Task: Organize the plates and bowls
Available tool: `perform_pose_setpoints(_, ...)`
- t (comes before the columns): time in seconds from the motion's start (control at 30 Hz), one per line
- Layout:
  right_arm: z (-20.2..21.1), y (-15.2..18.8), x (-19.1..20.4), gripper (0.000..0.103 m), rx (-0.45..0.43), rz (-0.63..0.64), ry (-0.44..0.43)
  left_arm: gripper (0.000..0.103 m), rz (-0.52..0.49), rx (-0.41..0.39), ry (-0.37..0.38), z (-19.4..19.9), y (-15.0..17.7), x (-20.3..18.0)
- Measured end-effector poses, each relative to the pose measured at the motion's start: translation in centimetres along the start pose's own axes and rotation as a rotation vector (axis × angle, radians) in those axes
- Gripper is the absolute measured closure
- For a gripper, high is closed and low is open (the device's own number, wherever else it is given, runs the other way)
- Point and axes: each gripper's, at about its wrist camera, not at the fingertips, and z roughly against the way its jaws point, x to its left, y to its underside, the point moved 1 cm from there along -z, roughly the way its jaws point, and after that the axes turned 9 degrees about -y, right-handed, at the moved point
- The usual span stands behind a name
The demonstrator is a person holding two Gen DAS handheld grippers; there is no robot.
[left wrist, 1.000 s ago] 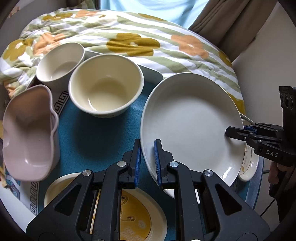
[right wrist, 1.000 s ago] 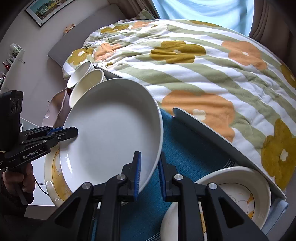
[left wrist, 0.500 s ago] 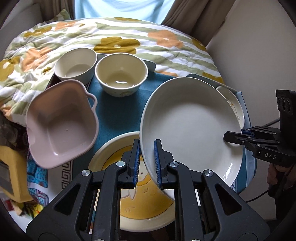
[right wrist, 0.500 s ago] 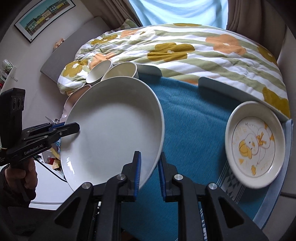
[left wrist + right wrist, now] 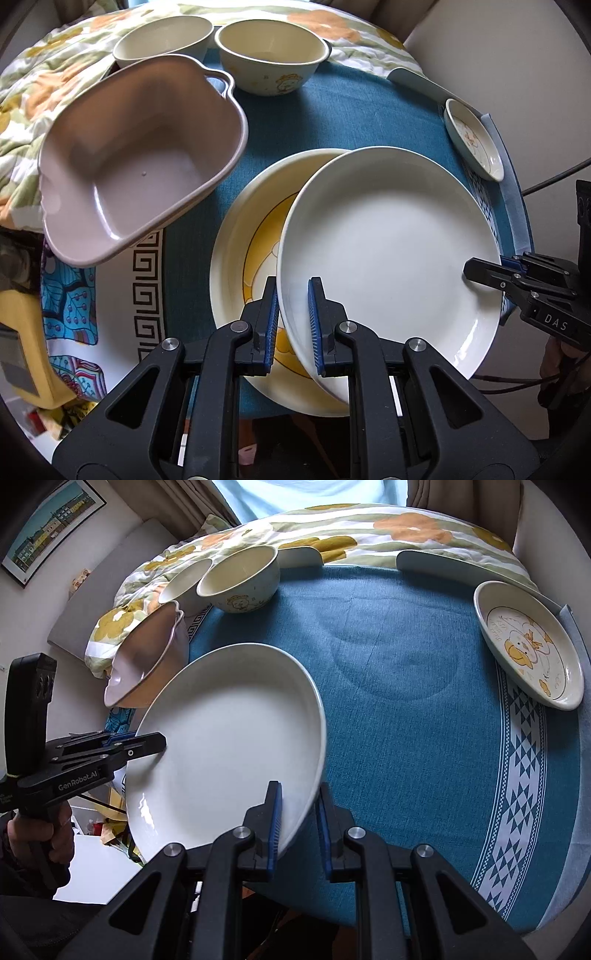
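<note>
The white plate [image 5: 388, 254] looks like glazed ceramic, smooth and glossy with bright highlights. The pink bowl [image 5: 136, 158] has a duller satin sheen, like plastic. The blue cloth [image 5: 406, 664] is matt, finely woven fabric. Each tool [image 5: 293, 325] [image 5: 299, 827] is matt black plastic with ribbed blue pads and metal rivets.

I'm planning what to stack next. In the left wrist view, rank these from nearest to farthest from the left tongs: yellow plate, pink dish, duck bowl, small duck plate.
1. yellow plate, directly under the left tongs.
2. pink dish, to the left.
3 and 4. duck bowl, far centre, and small duck plate, far right: too close to call.
</note>
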Motion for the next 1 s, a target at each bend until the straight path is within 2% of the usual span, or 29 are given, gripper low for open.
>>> perform_pose_setpoints(0.33, -0.4, 0.9, 0.4, 0.086, -0.021, 0.027, 0.061, 0.091, -0.036, -0.002, -0.062, -1.5, 0.0, -0.8)
perform_pose_setpoints(0.7, -1.2, 0.7, 1.6, 0.086, -0.002, 0.114, 0.149, 0.091, -0.138, -0.042, -0.219, -2.0, 0.9, -2.8)
perform_pose_setpoints(1.0, -2.0, 0.4, 2.5, 0.086, 0.032, 0.200, 0.226, 0.091, -0.195, -0.062, -0.302, -1.9, 1.2, -3.4)
